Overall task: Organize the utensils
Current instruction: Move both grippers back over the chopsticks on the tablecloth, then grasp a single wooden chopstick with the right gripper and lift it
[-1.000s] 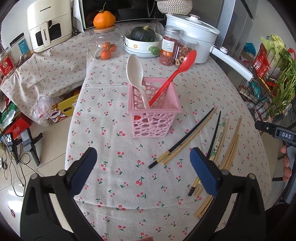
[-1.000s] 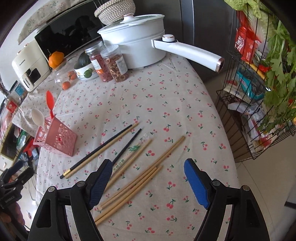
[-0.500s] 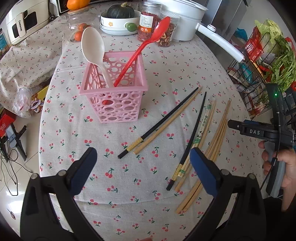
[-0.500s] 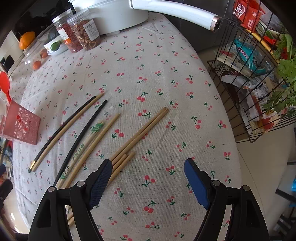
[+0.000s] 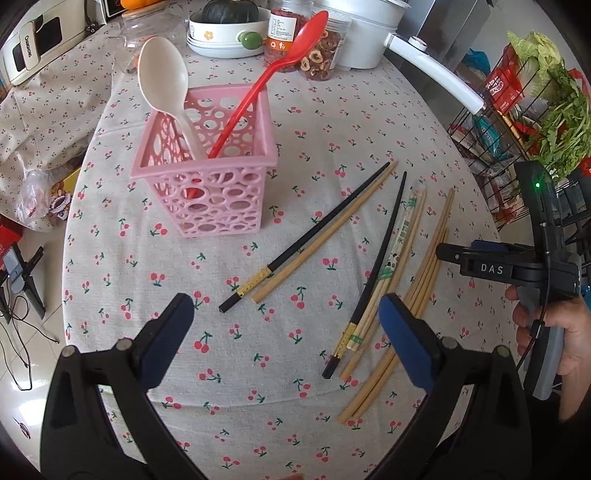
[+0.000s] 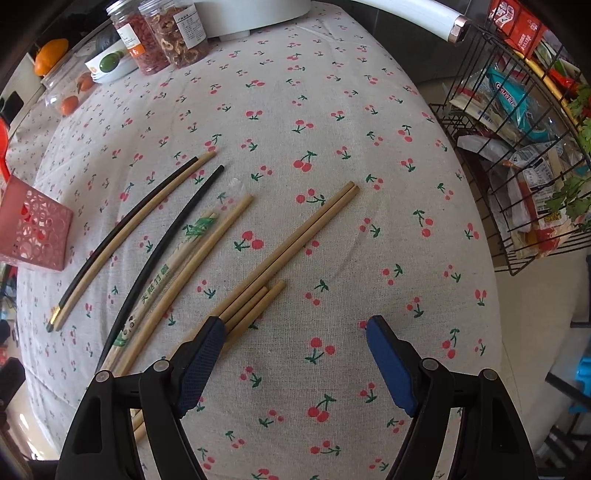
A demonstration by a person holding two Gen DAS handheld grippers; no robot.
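Chopsticks [image 6: 236, 266] lie loose on the cherry tablecloth [image 6: 332, 110] beside the pink basket [image 5: 207, 192], partly hidden under the right gripper [image 6: 295, 332], closer than before; left gripper [image 5: 284, 314] likewise wide open.

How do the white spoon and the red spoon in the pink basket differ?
The white spoon has a wide, pale bowl; the red spoon has a narrower, bright red one. The white spoon leans toward the basket's left side, the red spoon toward its far right corner. The red spoon's handle looks longer and thinner. Both stand handle-down in the basket.
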